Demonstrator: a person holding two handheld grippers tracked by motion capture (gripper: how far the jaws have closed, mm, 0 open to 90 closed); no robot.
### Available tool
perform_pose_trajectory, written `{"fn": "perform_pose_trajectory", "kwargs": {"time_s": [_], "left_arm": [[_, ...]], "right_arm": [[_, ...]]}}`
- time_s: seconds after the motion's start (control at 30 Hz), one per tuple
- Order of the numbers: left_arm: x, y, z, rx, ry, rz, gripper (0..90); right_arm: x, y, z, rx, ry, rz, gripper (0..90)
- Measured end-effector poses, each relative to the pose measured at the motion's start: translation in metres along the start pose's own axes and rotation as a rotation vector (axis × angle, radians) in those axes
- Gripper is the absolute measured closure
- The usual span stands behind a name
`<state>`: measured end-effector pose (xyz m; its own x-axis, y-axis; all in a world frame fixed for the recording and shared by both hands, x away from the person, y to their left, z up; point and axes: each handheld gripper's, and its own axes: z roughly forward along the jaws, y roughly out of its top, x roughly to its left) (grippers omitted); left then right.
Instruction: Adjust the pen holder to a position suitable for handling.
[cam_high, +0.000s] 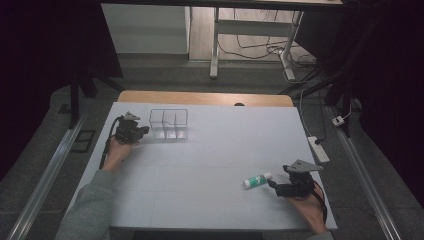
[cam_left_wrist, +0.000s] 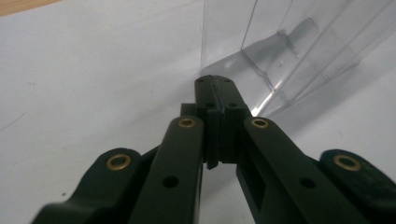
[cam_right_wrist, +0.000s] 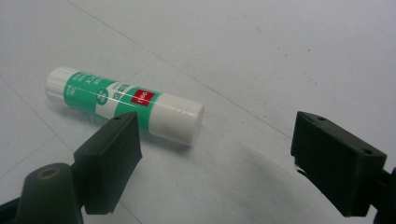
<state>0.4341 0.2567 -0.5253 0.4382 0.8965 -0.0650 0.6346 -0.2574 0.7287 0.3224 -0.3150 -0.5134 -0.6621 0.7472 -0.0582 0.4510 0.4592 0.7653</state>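
Clear organiser (cam_high: 169, 124): a transparent plastic box is seen at the far left of the white table (cam_high: 210, 200), divided by thin walls into compartments (how many cannot be counted exactly); nothing is seen lying in any of them.
Organiser, close up (cam_left_wrist: 289, 46): its see-through walls and inner dividers are shown in the left gripper view, standing upright on the table.
Left gripper (cam_high: 145, 131): held just beside the organiser's left wall; its jaws are pressed together with nothing between them, the tips (cam_left_wrist: 213, 80) reaching the base of the box corner.
Glue stick (cam_high: 257, 180): a white stick with a green label is laid on its side at the near right of the table, well apart from the organiser.
Right gripper (cam_high: 272, 184): its jaws are spread wide, just beside the glue stick (cam_right_wrist: 123, 103), which is not touched by either pad.
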Motion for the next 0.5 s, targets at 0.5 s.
{"fn": "perform_pose_trajectory", "kwargs": {"time_s": [0.5], "left_arm": [[0.007,0.009,0.013,-0.011,-0.021,-0.017,88.8]], "right_arm": [[0.001,0.0,0.0,0.006,-0.002,-0.002,15.2]]}}
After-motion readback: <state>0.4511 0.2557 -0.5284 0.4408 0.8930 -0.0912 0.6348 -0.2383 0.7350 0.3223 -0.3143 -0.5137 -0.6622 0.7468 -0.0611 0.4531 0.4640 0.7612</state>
